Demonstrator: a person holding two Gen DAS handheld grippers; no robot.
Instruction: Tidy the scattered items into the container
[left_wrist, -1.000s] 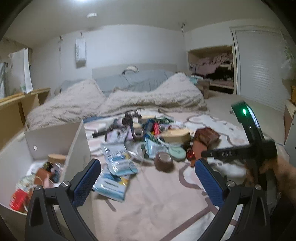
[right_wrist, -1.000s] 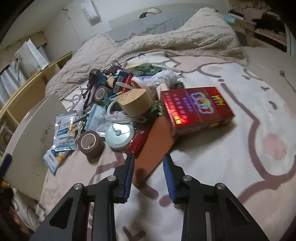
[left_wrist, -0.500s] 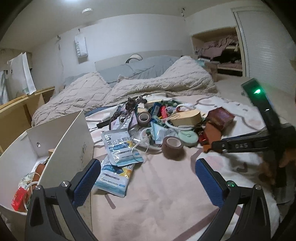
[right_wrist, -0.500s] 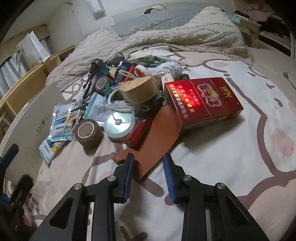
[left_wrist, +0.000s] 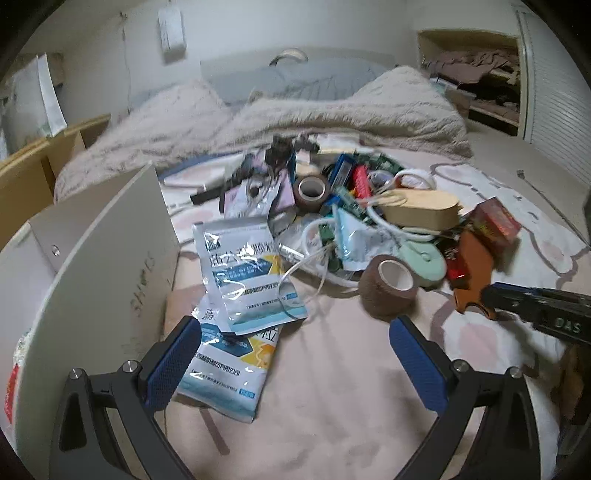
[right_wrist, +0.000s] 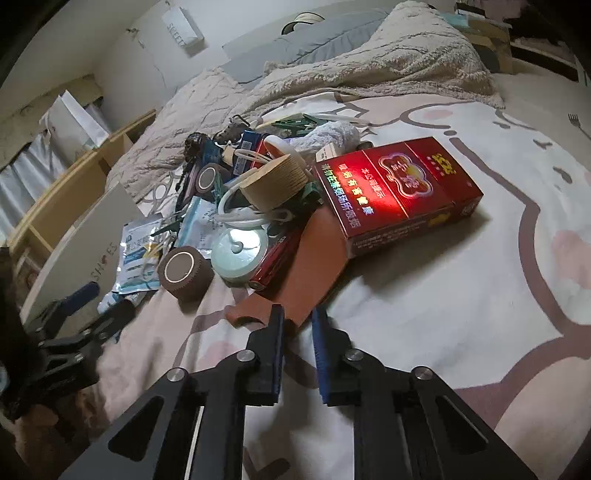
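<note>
At nine o'clock stands the white container (left_wrist: 110, 258), just beside two foil sachets (left_wrist: 243, 273) lying overlapped on the bed (left_wrist: 332, 369). The left tool (left_wrist: 295, 365) hangs released above them, grasping nothing. Toward three o'clock, the right tool (right_wrist: 297, 325) is closing on the near end of a flat brown leather piece (right_wrist: 310, 254) between its jaws; better to bite deep and draw it out slowly, since the red box (right_wrist: 399, 184) overlaps its far end. Counted: two brown tape rolls (left_wrist: 388, 288), one box.
</note>
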